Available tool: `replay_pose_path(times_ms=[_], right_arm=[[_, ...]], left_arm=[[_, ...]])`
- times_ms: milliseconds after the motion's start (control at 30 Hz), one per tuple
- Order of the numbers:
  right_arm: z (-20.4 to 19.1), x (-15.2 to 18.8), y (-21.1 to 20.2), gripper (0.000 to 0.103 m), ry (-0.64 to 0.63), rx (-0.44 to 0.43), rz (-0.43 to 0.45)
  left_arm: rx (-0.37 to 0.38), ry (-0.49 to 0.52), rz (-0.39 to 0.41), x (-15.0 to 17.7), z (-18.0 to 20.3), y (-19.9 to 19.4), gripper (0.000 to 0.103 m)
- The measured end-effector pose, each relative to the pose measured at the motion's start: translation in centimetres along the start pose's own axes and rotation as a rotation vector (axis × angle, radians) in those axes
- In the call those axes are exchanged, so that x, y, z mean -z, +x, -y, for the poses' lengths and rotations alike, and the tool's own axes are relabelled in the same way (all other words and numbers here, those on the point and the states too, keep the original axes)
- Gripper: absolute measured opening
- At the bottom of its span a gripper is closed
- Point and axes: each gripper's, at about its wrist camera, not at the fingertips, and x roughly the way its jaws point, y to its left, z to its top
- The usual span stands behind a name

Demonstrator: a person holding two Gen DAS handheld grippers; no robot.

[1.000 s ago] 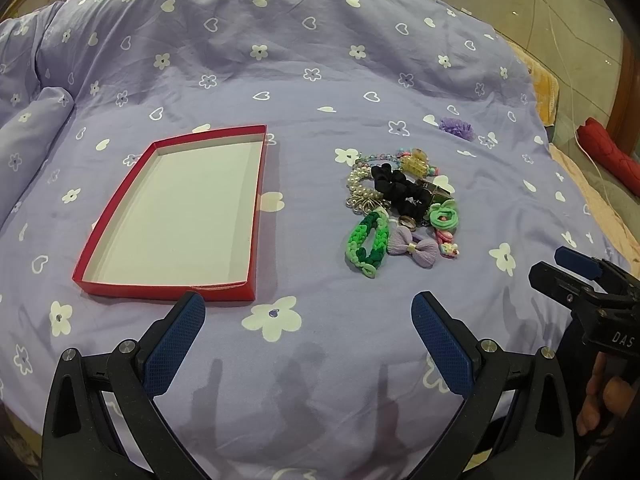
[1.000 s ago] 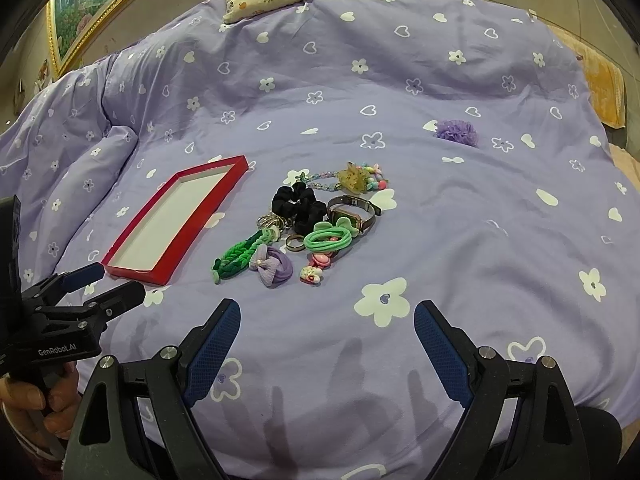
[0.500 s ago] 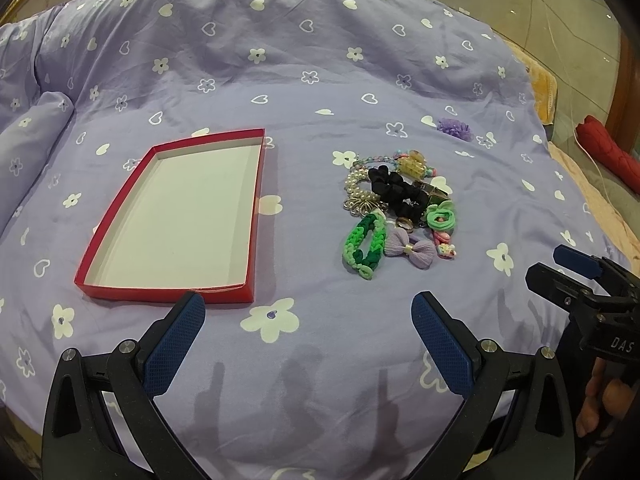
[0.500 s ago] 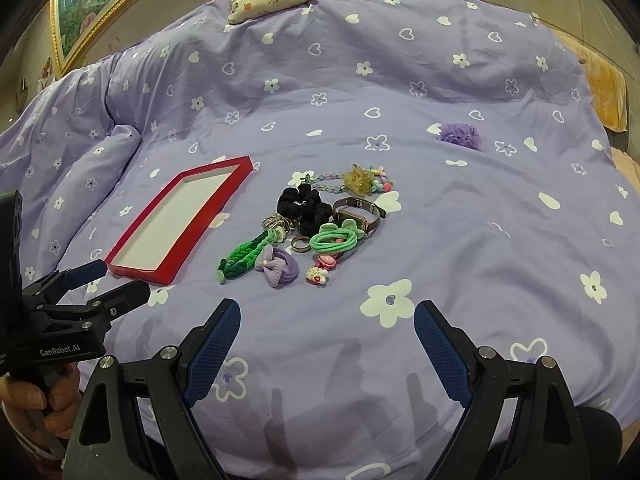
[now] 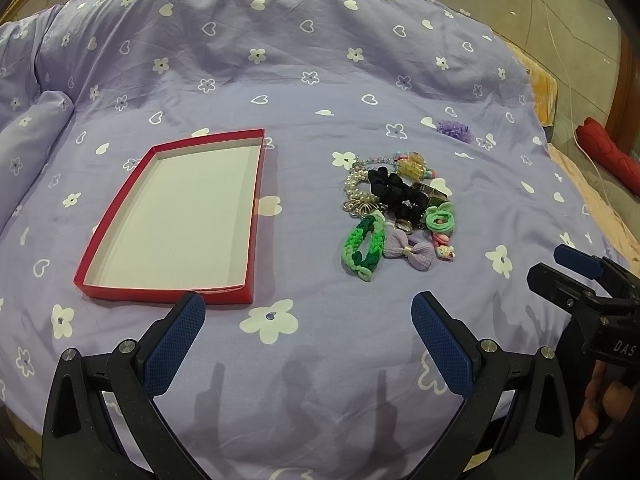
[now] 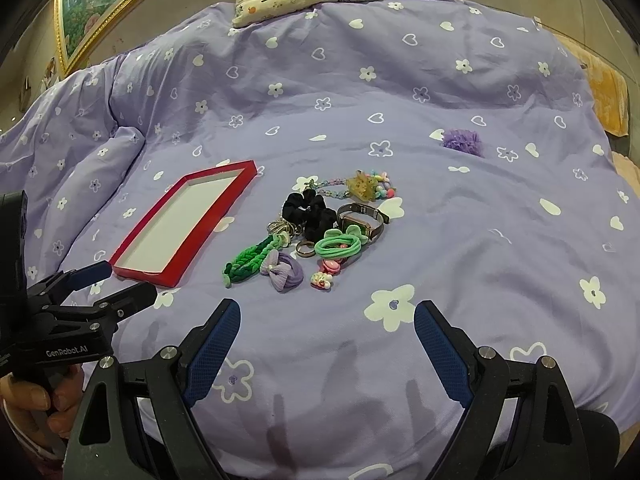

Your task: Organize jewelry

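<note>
Nothing has moved: one red tray (image 5: 256,216), two open tongs (image 5: 308,312) (image 6: 328,320).

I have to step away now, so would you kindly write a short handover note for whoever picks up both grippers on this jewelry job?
Left gripper: open, empty, held above the bedspread near the red tray.
Right gripper: open, empty, in front of the jewelry pile.
Things: the tray holds nothing. The pile lies to its right: green braided band, purple bow, black scrunchie, watch, ring, beads. A purple scrunchie lies apart, farther back.
Done: nothing moved into the tray.
Left: every piece.
</note>
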Motion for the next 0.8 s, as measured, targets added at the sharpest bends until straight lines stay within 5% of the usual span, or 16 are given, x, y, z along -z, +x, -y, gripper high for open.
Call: replay_pose_path(times_ms=[800], right_arm=[[0.54,-0.34,0.23,0.090,0.023,-0.024,0.015]], left_arm=[[0.030,-0.005,-0.003,-0.88,0.07,0.28,0.103]])
